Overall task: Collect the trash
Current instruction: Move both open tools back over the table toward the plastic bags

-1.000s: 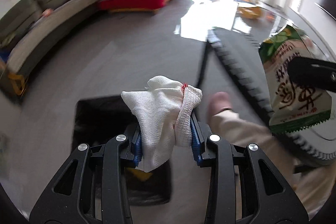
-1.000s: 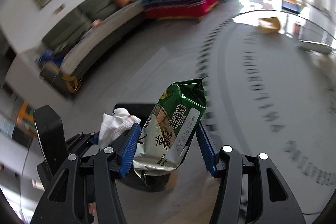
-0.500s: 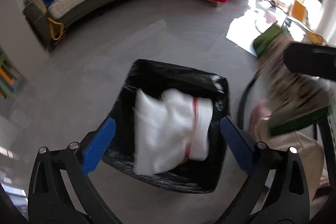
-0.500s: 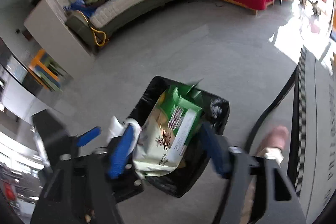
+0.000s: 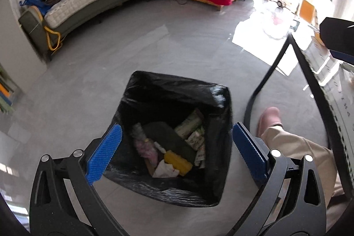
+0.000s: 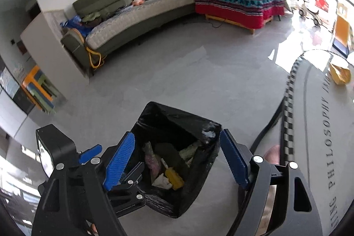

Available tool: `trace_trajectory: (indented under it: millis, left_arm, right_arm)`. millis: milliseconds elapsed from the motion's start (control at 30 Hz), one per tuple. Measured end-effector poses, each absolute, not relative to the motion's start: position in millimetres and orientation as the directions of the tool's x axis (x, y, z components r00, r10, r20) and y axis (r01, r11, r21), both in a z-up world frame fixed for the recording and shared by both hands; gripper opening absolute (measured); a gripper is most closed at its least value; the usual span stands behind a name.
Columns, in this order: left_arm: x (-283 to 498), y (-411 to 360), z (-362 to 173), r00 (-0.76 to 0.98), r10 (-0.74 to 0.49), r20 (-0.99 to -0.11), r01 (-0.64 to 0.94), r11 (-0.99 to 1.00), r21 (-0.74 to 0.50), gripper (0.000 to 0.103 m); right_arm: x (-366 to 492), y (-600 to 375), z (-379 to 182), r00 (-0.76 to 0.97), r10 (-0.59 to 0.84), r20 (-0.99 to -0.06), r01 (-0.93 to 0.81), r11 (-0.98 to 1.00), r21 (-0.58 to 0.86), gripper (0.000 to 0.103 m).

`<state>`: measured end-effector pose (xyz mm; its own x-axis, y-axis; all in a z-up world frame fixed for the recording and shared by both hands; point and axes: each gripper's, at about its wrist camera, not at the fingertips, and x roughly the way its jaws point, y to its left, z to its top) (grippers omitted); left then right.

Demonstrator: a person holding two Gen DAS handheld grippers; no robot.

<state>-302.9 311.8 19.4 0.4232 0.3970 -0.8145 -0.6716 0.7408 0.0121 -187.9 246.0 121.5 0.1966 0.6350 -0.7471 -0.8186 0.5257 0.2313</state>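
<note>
Trash (image 5: 174, 147) sits loose in the black-lined bin (image 5: 177, 89) on the floor, right under both claws: left gripper (image 5: 177, 151) and right gripper (image 6: 177, 160) gape wide with nothing between the pads. Looks like light, crinkly, floppy stuff, so pinching wrappers mid-body or by a bunched fold seems safest.

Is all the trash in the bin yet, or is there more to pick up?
Done: the bin with the black bag holds wrappers and a yellow thing. In hand: nothing; the left hand-held gripper and the right hand-held gripper hang open and empty above it. Left: maybe the yellow crumpled thing on the table.
</note>
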Motion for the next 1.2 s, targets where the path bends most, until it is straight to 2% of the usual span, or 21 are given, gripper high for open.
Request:
trace_trajectory:
  millis: [533, 833, 1200]
  left_arm:
    - [-212.7, 215.2, 55.3, 0.571, 0.243, -0.784, -0.416, 0.909, -0.022, 0.097]
    - [-129.5, 147.5, 70.0, 0.613, 0.129, -0.780, -0.219, 0.976, -0.011, 0.097]
    - [-39.6, 74.9, 68.9, 0.603, 0.006, -0.798, -0.055, 0.998, -0.034, 0.097]
  right_arm:
    - [-129.2, 122.3, 143.8, 0.358, 0.627, -0.692, -0.695, 0.674, 0.251, 0.080]
    - [-66.4, 39.2, 149.5, 0.473, 0.543, -0.694, -0.550, 0.797, 0.250, 0.080]
    - [0.7, -44.8, 143.3, 0.551, 0.463, -0.694, -0.391, 0.878, 0.276, 0.080]
